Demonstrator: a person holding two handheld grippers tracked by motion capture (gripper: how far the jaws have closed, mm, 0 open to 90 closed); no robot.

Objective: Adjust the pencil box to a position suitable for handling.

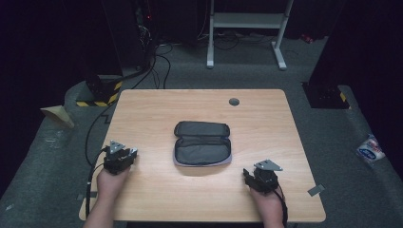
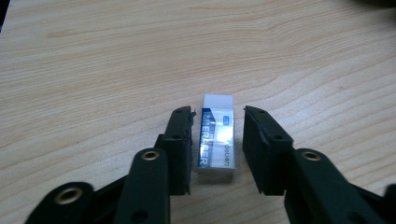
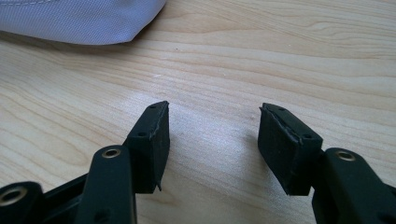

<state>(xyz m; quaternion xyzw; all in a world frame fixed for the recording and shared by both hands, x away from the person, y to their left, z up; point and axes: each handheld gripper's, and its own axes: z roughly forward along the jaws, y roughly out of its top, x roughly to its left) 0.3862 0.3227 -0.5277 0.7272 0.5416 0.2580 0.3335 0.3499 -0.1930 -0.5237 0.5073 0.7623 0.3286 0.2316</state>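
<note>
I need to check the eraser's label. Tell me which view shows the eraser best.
The left gripper view: the eraser lies flat on the table between the jaws of the left hand-held gripper, its printed sleeve facing up, with a gap visible on its right side. The high view and right gripper view give nothing readable of it.

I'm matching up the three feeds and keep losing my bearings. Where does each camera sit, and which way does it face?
High view: above the person's side, looking forward and down on the table; both forearms, left gripper, right gripper, open pencil case.
Left gripper view: rides the left gripper, looking along its jaws at an eraser between them.
Right gripper view: rides the right gripper, facing bare wood and the case's corner.
Shared: high and right gripper views both show the case.
</note>
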